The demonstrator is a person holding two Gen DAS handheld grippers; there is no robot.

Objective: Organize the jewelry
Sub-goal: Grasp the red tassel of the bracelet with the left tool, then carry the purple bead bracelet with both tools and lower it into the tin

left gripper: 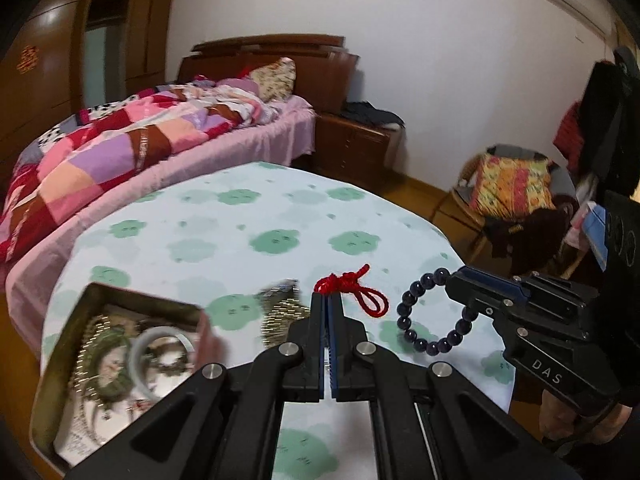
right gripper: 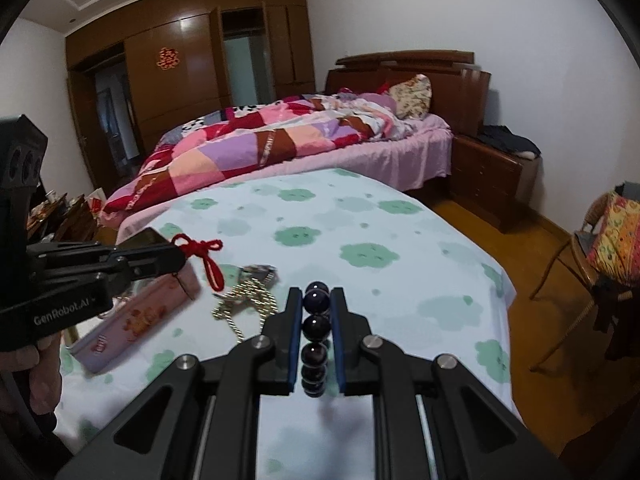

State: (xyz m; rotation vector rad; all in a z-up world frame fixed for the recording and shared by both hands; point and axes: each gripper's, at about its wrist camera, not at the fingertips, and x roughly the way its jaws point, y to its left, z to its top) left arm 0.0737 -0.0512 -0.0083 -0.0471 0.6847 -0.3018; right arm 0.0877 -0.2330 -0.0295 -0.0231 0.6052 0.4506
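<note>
Left wrist view shows the left gripper (left gripper: 329,300) with its fingers pressed together on a red knotted cord (left gripper: 354,290), held above the table (left gripper: 240,220) (draped in a pale cloth with green flower shapes). Near the table's left edge sits an open tin (left gripper: 68,344) holding chains and a pale bangle (left gripper: 160,346), with a gold chain (left gripper: 280,312) lying just beside it. The right gripper (right gripper: 316,300) pinches a dark bead bracelet (right gripper: 316,324) between its fingers, lifted off the cloth near the right edge.
</note>
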